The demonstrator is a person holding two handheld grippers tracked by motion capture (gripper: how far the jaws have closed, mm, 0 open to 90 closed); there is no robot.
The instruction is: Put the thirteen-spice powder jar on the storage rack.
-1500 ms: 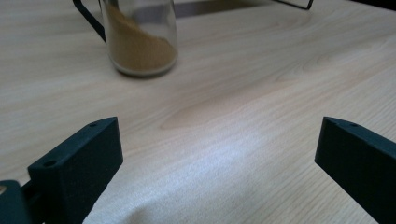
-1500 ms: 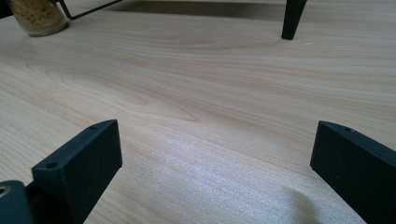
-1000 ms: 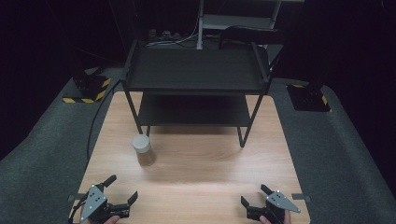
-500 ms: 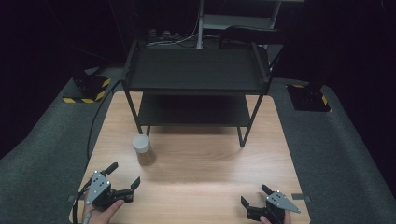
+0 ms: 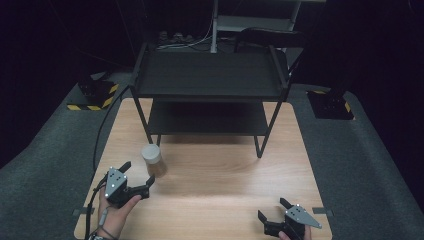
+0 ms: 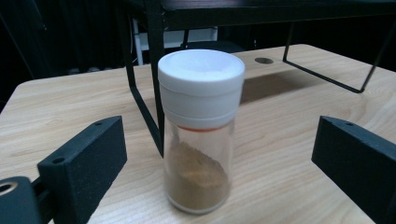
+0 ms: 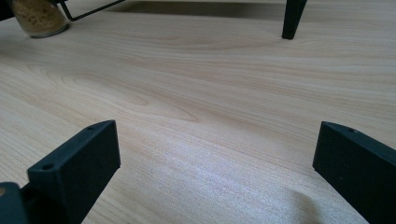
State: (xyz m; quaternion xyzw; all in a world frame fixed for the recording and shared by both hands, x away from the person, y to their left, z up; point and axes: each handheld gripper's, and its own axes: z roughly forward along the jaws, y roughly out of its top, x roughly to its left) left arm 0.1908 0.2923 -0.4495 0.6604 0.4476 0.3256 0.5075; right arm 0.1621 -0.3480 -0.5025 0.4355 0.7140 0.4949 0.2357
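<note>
A small glass jar (image 5: 151, 160) with a white cap and brown powder stands upright on the wooden table (image 5: 220, 170), left of centre. My left gripper (image 5: 137, 172) sits just in front of it. In the left gripper view the jar (image 6: 201, 130) stands between the two black jaws of the left gripper (image 6: 217, 154), with a gap on each side. Those jaws have just been closing a little, and they touch nothing. My right gripper (image 5: 272, 210) rests open near the table's front right edge. The right gripper (image 7: 215, 149) has only bare wood between its jaws, and the jar (image 7: 39, 16) lies far off.
A black two-tier metal rack (image 5: 210, 75) stands at the back of the table; one of its legs (image 6: 152, 93) is close behind the jar. A black cable (image 5: 102, 130) runs along the left edge. Grey padding (image 5: 45, 170) surrounds the table.
My left gripper has moved forward and slightly up, towards the jar, and the jar now stands between its jaws. The right gripper and the jar have stayed put.
</note>
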